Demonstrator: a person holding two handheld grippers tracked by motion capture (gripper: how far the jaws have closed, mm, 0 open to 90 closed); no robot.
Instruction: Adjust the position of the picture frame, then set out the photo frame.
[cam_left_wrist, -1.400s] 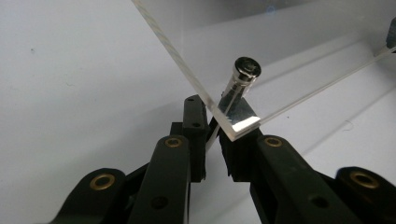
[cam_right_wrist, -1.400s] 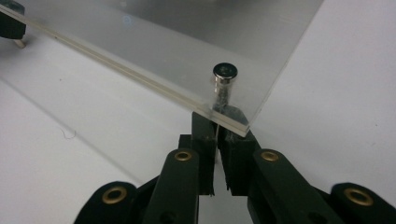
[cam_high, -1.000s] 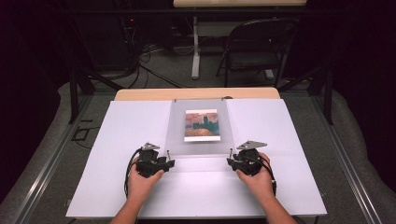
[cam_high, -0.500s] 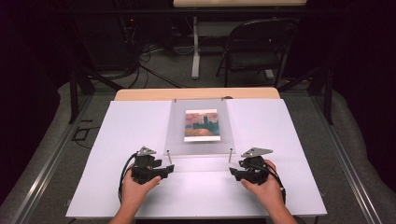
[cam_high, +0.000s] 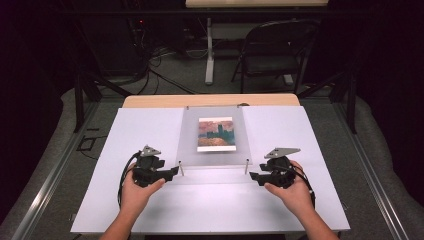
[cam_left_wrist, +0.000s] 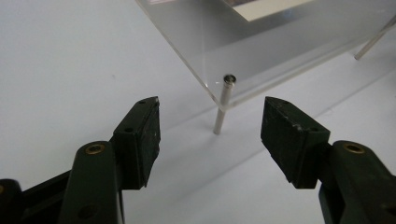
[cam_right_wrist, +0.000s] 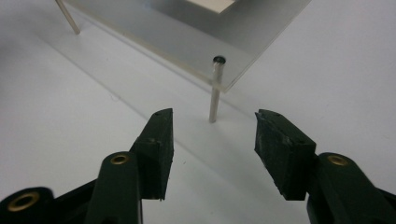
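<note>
Backing off the clear panel (cam_high: 212, 142), both the left gripper (cam_high: 174, 170) and the right gripper (cam_high: 253, 176), jaws just spreading empty, face its six-o'clock corner pins, probably releasing; next, withdraw clear.

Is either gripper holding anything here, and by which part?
Nothing is held: left gripper and right gripper stand open, short of the clear acrylic sheet's metal posts.

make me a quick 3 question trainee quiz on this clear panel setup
1. True or false: the left gripper is clamped on a metal pin.
2. What lies under the clear acrylic panel? A) a printed picture B) a key C) a coin
3. How does the right gripper stand relative to its near corner pin?

Key: 1. False, its jaws stand open, short of the pin. 2. A, the picture. 3. Open and apart from it, the pin ahead of its jaws.
</note>
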